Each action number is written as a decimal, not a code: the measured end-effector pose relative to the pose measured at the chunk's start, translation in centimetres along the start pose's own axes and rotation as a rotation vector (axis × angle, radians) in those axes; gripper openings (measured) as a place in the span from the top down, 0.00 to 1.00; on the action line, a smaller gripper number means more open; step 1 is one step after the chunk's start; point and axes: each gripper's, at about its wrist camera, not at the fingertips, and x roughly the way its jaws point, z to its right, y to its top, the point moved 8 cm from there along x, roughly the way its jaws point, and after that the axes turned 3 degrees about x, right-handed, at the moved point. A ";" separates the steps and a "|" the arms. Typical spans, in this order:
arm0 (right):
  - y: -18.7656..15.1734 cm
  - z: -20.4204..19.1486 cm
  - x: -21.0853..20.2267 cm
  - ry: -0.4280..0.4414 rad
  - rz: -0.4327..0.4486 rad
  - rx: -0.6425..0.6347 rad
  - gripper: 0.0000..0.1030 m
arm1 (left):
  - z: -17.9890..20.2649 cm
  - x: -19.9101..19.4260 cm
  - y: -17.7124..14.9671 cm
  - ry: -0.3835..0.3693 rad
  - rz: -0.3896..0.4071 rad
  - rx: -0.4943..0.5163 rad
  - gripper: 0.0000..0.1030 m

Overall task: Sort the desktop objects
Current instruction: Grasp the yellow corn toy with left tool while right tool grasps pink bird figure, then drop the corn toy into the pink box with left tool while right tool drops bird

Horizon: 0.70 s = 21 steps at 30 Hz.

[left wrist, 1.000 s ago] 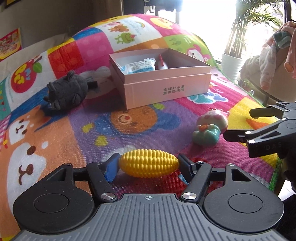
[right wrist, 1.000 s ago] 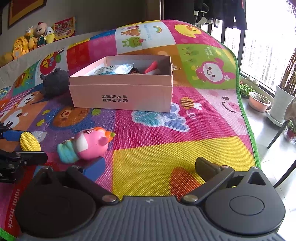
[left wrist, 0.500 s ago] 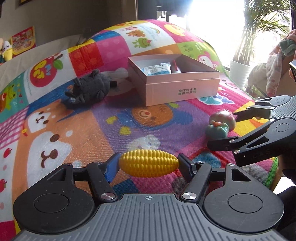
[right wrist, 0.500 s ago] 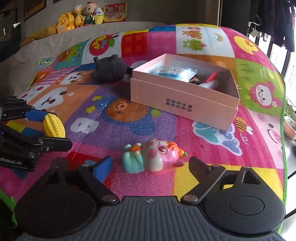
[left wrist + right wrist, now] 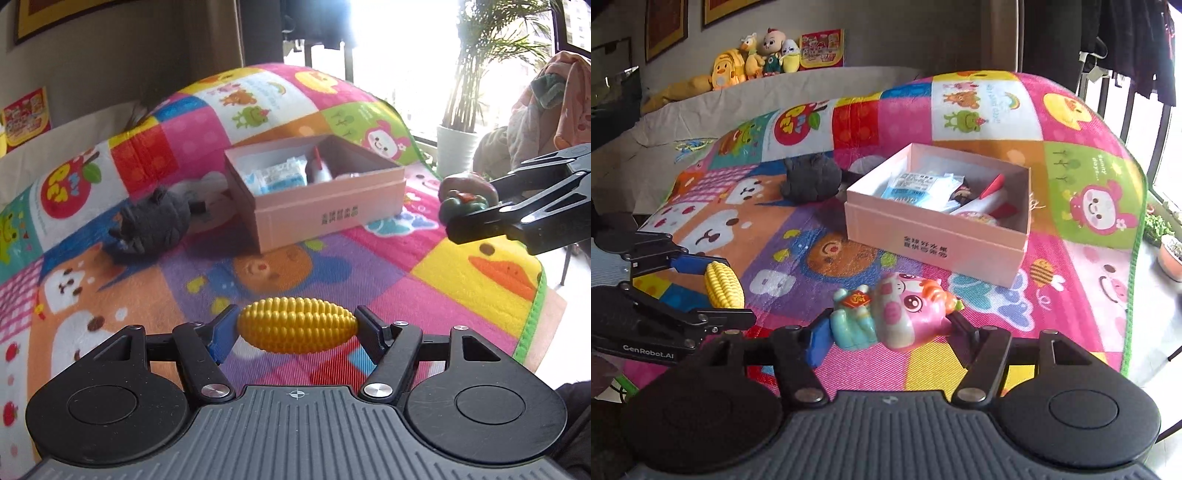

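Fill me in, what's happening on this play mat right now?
A person is sorting toys with a handheld gripper in each hand. The left gripper is clamped on a yellow toy corn, held above the mat. The right gripper is closing its jaws around a pink pig toy, which sits between them off the mat. The open pink box ahead already holds a few packets. A dark plush toy lies on the mat beside the box.
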 end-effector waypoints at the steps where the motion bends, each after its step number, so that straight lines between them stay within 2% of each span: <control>1: 0.4 0.6 -1.0 -0.008 0.024 0.006 0.38 | 0.0 0.0 1.3 0.004 0.028 0.010 0.30; 6: 3.1 3.8 -5.1 -0.072 0.163 0.065 0.38 | -0.4 1.7 9.7 -0.021 0.169 0.004 0.30; 9: 4.6 5.3 -6.9 -0.093 0.232 0.089 0.38 | -0.9 4.2 14.8 -0.037 0.238 -0.080 0.28; 11: 5.5 6.0 -7.4 -0.103 0.262 0.090 0.38 | -1.4 6.1 17.4 -0.070 0.257 -0.148 0.03; 12: 5.8 6.3 -7.4 -0.108 0.270 0.090 0.38 | -1.6 6.8 18.2 -0.083 0.260 -0.165 0.03; 14: 6.4 6.9 -7.2 -0.123 0.273 0.096 0.38 | -2.0 7.6 18.7 -0.072 0.254 -0.175 0.04; 16: 6.5 7.4 -6.8 -0.127 0.268 0.098 0.38 | -2.6 7.6 17.9 -0.041 0.247 -0.178 0.03; 21: 6.3 8.7 -5.4 -0.137 0.240 0.111 0.38 | -4.4 7.0 11.8 0.060 0.161 -0.167 0.02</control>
